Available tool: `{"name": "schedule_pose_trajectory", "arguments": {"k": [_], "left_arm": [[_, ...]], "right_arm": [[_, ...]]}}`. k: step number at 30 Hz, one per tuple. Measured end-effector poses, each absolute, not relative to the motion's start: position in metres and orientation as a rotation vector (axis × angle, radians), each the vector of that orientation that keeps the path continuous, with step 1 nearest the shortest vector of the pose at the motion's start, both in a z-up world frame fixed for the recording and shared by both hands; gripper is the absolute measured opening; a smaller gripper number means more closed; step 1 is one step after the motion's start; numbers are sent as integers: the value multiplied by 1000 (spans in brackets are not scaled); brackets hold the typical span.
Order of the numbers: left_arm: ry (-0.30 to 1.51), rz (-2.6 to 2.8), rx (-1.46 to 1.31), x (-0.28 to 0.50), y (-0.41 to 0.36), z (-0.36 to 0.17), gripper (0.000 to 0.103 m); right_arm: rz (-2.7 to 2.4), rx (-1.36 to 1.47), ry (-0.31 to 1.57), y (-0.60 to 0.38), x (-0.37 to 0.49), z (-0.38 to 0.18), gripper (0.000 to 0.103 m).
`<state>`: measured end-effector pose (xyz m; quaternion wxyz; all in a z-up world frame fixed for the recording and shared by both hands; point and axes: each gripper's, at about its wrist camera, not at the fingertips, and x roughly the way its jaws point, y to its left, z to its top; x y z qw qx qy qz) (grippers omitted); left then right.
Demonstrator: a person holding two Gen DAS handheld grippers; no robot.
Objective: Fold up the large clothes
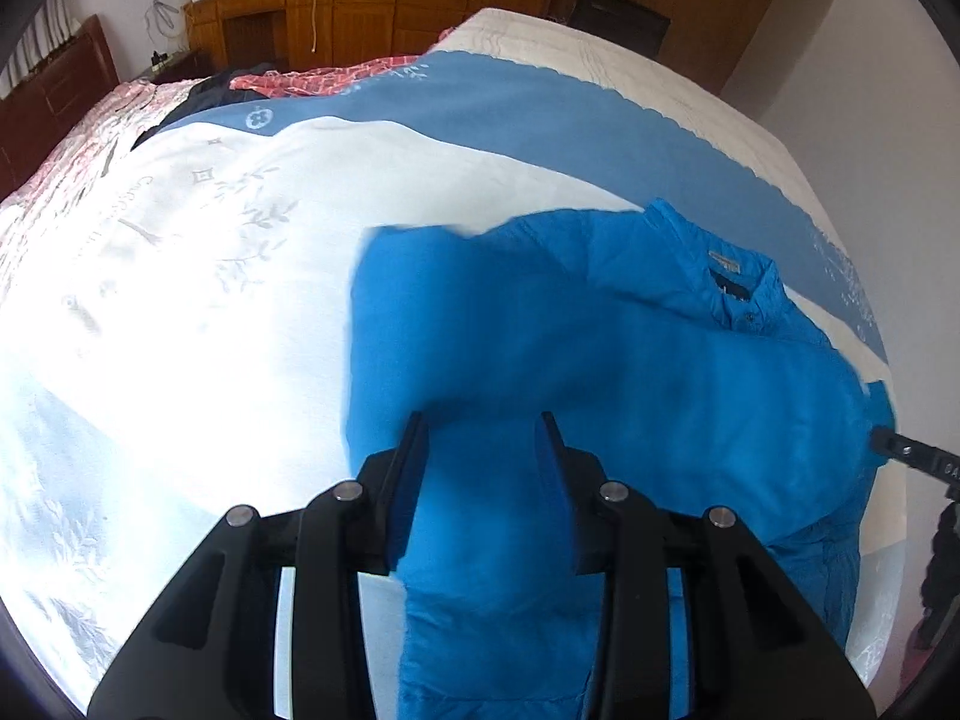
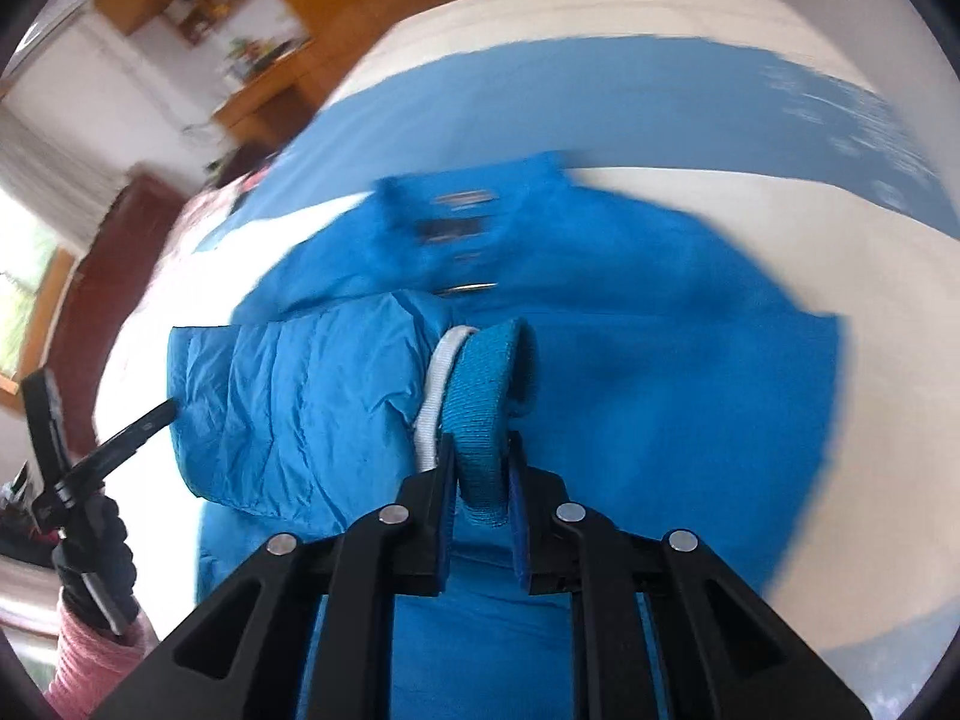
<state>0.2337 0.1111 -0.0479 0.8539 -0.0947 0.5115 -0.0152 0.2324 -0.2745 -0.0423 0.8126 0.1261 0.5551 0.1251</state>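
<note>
Your right gripper (image 2: 480,450) pinches the knit cuff (image 2: 489,402) of the sleeve (image 2: 288,408), and this sleeve runs from the jaws to the left, toward your left gripper (image 1: 483,420). The left jaws stand partly spread with cloth between them; whether they press it you cannot tell. The jacket (image 1: 600,360) lies on the bed (image 1: 180,300), its collar (image 1: 729,276) at the far end from you. You have one jacket, one cuff in the jaws, two grippers.
</note>
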Motion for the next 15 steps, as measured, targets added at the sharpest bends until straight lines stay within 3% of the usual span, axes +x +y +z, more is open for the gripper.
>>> {"name": "schedule_pose_trajectory", "arguments": {"k": [6, 15], "left_arm": [[1122, -73, -184, 246, 86, -69, 36], [1162, -59, -110, 262, 65, -99, 37]], "right_arm": [[117, 373, 1190, -354, 212, -54, 15], [63, 405, 1254, -369, 212, -104, 16]]}}
